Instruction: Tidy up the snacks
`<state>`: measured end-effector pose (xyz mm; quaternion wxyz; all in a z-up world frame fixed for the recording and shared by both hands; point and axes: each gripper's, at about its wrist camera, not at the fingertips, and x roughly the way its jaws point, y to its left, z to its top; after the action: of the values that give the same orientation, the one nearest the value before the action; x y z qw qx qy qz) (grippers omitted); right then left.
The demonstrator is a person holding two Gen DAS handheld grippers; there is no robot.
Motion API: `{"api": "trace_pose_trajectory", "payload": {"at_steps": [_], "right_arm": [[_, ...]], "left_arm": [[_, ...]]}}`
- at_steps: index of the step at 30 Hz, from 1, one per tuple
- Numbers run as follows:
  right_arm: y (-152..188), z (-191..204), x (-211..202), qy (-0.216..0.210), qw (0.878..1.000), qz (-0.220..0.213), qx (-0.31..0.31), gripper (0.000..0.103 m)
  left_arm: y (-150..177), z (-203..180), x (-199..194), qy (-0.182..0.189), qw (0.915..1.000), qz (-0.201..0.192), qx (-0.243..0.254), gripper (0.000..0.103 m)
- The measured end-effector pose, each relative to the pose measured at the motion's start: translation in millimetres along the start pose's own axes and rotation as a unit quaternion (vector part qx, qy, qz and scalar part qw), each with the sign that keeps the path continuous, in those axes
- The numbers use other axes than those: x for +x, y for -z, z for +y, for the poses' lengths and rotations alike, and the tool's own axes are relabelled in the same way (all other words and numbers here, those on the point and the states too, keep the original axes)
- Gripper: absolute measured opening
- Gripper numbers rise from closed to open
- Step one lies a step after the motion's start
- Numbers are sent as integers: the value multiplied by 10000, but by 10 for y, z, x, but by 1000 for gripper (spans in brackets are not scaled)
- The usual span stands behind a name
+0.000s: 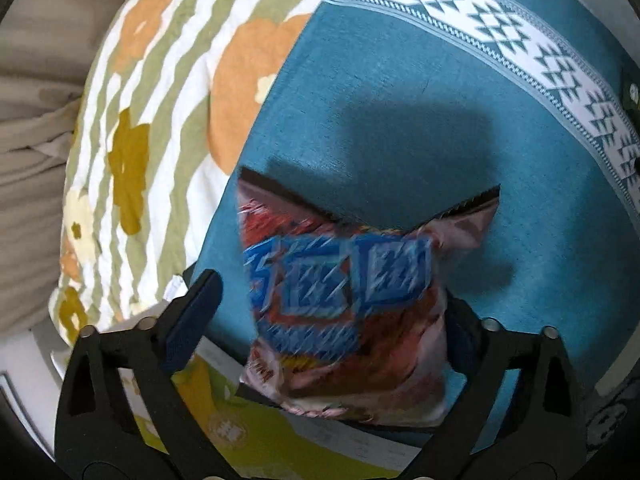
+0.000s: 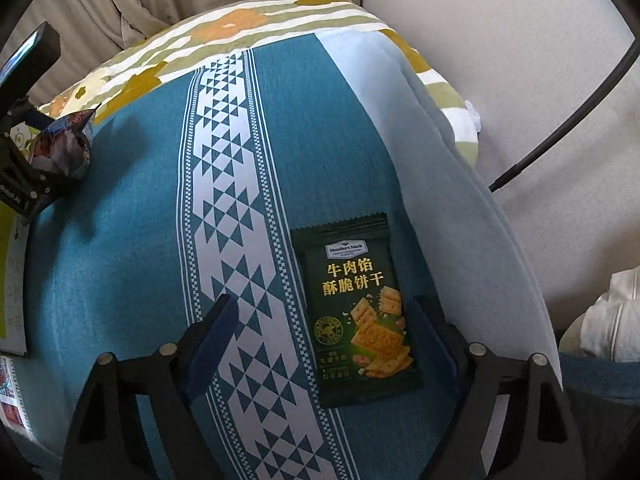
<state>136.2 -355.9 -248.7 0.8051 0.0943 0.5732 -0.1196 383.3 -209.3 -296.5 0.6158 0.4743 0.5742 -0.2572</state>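
Observation:
In the left wrist view a red and blue snack bag [image 1: 348,304], motion-blurred, sits between the fingers of my left gripper [image 1: 332,328], which stands wide open; the bag leans against the right finger and is apart from the left finger [image 1: 192,316]. The bag hangs over the blue cloth [image 1: 400,100]. In the right wrist view a dark green cracker packet [image 2: 358,320] lies flat on the blue cloth [image 2: 120,280] between the open fingers of my right gripper [image 2: 328,344]. The left gripper with its bag [image 2: 64,148] shows at the far left.
A green and white box [image 1: 256,432] lies under the left gripper. A floral striped quilt [image 1: 140,120] lies beyond the blue cloth. A white patterned band [image 2: 232,240] runs across the cloth. A black cable [image 2: 568,120] and beige curtains [image 2: 120,0] are behind.

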Motion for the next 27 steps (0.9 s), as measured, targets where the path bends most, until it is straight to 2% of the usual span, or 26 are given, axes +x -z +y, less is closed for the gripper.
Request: {"api": "trace_pose_trajectory", "payload": {"at_steps": [2, 4, 5, 10, 14, 19, 24, 27], "right_arm": [[3, -19, -7, -12, 10000, -3, 22, 78], [6, -27, -11, -23, 10000, 7, 31, 77], [12, -22, -16, -13, 10000, 14, 22, 77], [-24, 8, 23, -10, 10000, 19, 33, 76], [-43, 16, 42, 22, 10000, 9, 24, 72], [-33, 9, 35, 4, 10000, -18, 31, 62], [-20, -2, 9, -43, 9999, -107, -56, 44], [-9, -16, 0, -71, 9998, -155, -91, 43]], "left_arm": [[-13, -6, 57, -11, 9999, 84, 65, 84], [-14, 3, 57, 100, 9999, 78, 51, 79], [-12, 8, 49, 209, 9997, 65, 60, 73], [18, -31, 2, 295, 9995, -37, 102, 61], [46, -125, -62, 206, 9995, -140, 179, 56], [86, -204, -141, 381, 9990, -200, 79, 53], [110, -300, -212, 486, 9983, -335, -34, 51], [114, -384, -270, 505, 9980, -382, -33, 51]]}}
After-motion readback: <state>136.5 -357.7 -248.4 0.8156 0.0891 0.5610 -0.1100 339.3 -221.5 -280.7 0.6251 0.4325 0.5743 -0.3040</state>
